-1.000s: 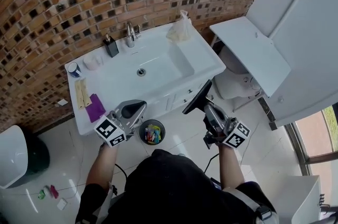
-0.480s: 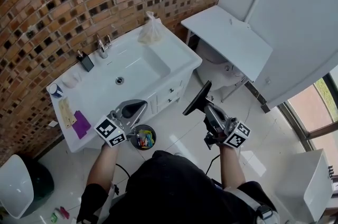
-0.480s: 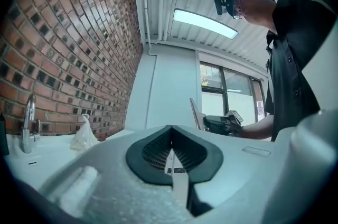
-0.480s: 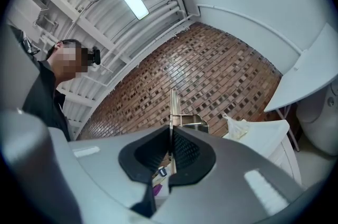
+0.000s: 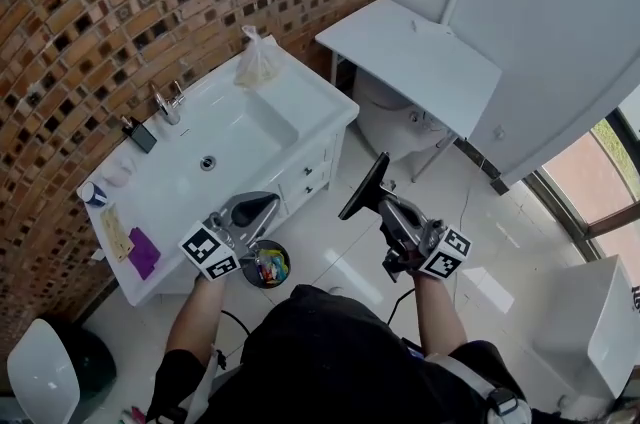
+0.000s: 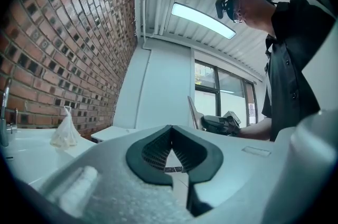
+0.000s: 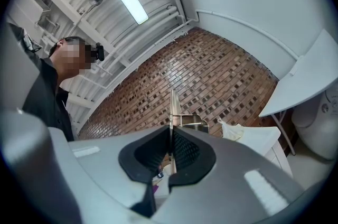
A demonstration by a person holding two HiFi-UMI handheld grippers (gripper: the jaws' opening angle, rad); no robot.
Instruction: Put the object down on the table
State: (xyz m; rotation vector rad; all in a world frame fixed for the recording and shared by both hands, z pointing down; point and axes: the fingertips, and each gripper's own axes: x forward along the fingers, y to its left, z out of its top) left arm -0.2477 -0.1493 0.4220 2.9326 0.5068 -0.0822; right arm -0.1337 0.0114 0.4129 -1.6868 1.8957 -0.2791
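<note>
- The flat dark panel point(image 5: 362, 189) is clamped edge-on between the jaws of the right gripper point(image 5: 385, 205), in the air on the near side of the white table point(image 5: 430, 72), well apart from it.
- The left gripper point(image 5: 255, 208), farther from that table, has its jaws pressed together on nothing.

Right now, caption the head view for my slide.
Near a white sink, the right gripper clamps a thin dark panel; the left gripper is shut, empty.
</note>
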